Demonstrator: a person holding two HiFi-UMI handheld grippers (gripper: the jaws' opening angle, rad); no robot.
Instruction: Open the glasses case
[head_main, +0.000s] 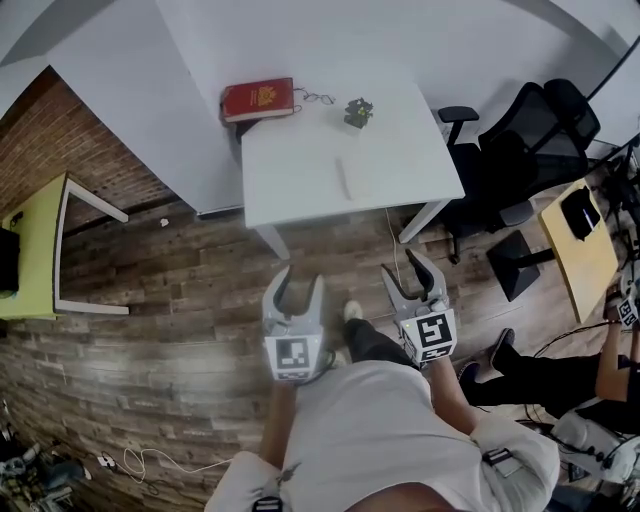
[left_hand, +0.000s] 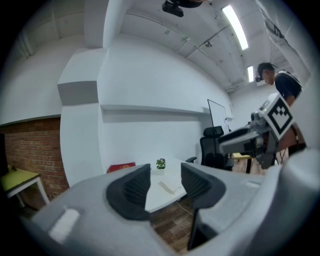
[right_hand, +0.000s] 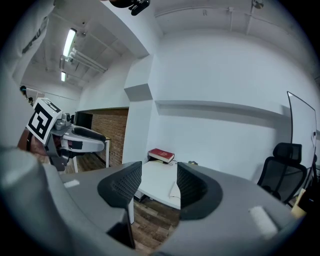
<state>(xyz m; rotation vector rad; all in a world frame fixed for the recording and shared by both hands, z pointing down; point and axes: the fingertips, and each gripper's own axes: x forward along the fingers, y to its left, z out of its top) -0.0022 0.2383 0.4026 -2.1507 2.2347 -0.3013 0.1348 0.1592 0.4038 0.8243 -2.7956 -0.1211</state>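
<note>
Holding left claw (head_main: 301, 285) and right claw (head_main: 412, 277) released and empty, well short of counter (head_main: 300, 160), reading as approach step, next needing closing in on glasses case (head_main: 345, 181).

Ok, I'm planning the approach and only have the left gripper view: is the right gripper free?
Observer: Yes. In its own view the right gripper has its jaws apart with nothing between them.
Operator: Good. On the table I make out a book, a plant and the case. Anything else there?
Observer: A pair of glasses lies right beside the book, on the side toward the plant.
</note>
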